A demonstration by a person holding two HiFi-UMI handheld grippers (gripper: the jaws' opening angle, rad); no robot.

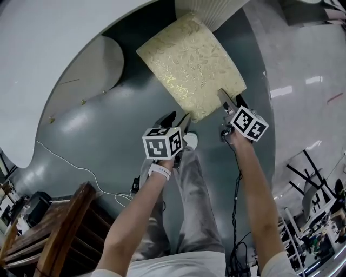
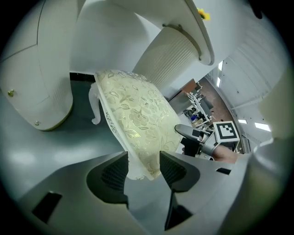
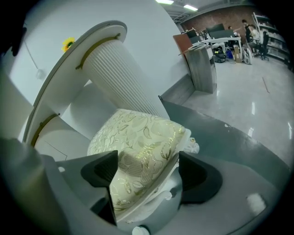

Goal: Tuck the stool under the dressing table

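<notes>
The stool (image 1: 189, 65) stands on the grey floor (image 1: 81, 135) right in front of the dressing table's ribbed pedestal (image 1: 213, 11). Its far end nearly meets the pedestal, and its near end points away from the pedestal towards the person. The cream cushion with its gold leaf pattern lies almost wholly in the open. Only the corner nearest the pedestal reaches the edge of the white dressing table (image 1: 54, 43), whose curved top sweeps off to the left of the pedestal.

Both grippers are at the stool's end farthest from the pedestal, one at each near corner. The left gripper (image 1: 175, 120) grasps its corner. In the left gripper view the cushion's hanging edge (image 2: 133, 119) fills the gap between the two dark pads (image 2: 143, 167). Further along that side, towards the pedestal (image 2: 167, 59), a curved white stool leg (image 2: 95, 108) shows.

The right gripper (image 1: 232, 101) straddles the other near corner. In the right gripper view its jaws (image 3: 147, 167) are spread wide around the cushion (image 3: 138, 142) and the white frame beneath. They are released and not clamped, and the pedestal (image 3: 117, 78) rises just beyond.

A thin white cable (image 1: 70, 162) trails across the floor well to the left of the pedestal. A dark wooden piece of furniture (image 1: 59, 227) sits farther off still.
</notes>
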